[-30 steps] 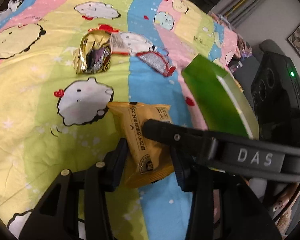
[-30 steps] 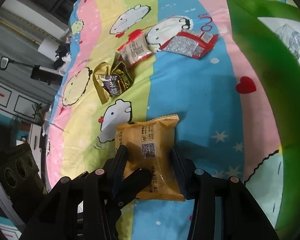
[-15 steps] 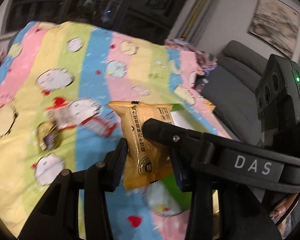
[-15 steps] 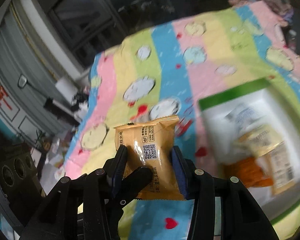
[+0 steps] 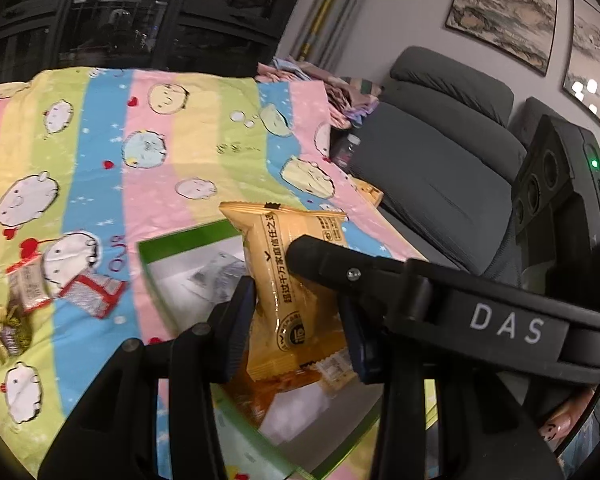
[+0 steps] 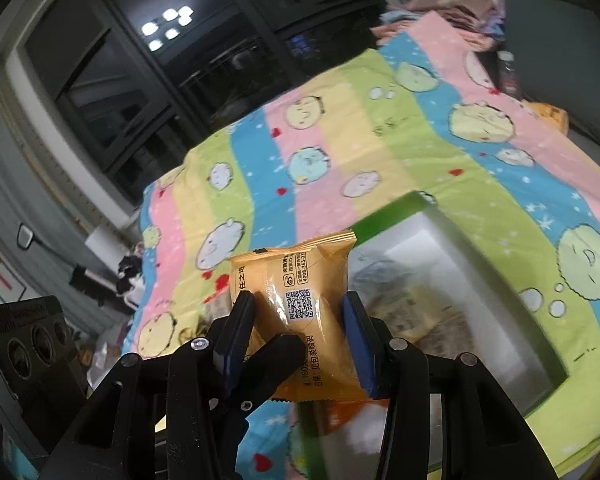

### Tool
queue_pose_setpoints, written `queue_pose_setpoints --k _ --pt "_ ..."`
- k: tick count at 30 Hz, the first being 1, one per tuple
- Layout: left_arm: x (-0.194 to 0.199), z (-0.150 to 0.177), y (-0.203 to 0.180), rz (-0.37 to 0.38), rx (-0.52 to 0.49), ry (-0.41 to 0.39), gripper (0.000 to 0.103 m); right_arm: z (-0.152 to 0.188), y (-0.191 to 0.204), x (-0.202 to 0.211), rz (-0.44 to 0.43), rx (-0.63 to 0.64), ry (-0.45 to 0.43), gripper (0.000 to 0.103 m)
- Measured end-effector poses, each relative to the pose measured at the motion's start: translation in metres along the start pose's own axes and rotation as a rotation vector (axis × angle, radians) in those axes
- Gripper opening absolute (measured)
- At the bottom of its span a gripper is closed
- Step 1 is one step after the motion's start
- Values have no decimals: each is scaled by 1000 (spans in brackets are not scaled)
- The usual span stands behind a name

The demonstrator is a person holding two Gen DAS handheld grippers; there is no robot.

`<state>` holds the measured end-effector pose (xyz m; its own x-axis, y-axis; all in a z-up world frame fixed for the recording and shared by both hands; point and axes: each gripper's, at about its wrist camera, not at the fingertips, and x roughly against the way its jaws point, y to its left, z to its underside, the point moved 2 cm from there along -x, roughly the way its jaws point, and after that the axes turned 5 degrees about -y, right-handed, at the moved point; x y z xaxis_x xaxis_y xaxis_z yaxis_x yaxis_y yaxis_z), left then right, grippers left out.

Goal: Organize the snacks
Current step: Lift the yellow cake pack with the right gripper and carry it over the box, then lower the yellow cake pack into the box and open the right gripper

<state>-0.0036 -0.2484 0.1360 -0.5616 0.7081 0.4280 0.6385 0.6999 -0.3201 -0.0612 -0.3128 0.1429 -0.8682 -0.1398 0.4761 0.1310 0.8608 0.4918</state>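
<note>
An orange snack packet (image 5: 296,280) hangs in the air above an open green box (image 5: 180,240) with a white inside. My left gripper (image 5: 296,312) is shut on the packet's sides. A finger of my right gripper (image 5: 328,268) crosses in front of it. In the right wrist view the same packet (image 6: 296,280) sits pinched in my right gripper (image 6: 300,320), over the green box (image 6: 388,212), which holds several packets. A left gripper finger (image 6: 276,356) presses the packet from below. Two red-and-white packets (image 5: 90,294) and a gold wrapper (image 5: 10,332) lie on the striped blanket (image 5: 148,184).
A grey sofa (image 5: 440,168) stands just beyond the blanket's right edge. Folded clothes (image 5: 340,92) and a bottle (image 5: 346,148) sit at the far corner. Dark windows (image 6: 180,80) fill the back. A person's hand (image 5: 556,428) shows at the lower right.
Both grippers have lifted the orange packet off the blanket and carried it over the green box. The loose snacks now lie off to the left.
</note>
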Motion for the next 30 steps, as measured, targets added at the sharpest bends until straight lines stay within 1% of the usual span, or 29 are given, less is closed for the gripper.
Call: queue_pose_setpoints --k 6,13,18,23,30 --pt "-32 8 -6 32 26 76 40 -3 -34 -8 51 -58 38 48" --pt "-69 19 -8 63 61 189 40 -1 -65 -24 120 -120 102 48" --pt "-89 29 -4 46 89 262 37 4 -82 -40 144 -162 159 48" --pt "-103 40 3 27 119 323 35 10 -89 -53 200 -165 209 48" --pt "-111 45 6 -7 141 383 34 15 -98 -61 223 -192 237 48"
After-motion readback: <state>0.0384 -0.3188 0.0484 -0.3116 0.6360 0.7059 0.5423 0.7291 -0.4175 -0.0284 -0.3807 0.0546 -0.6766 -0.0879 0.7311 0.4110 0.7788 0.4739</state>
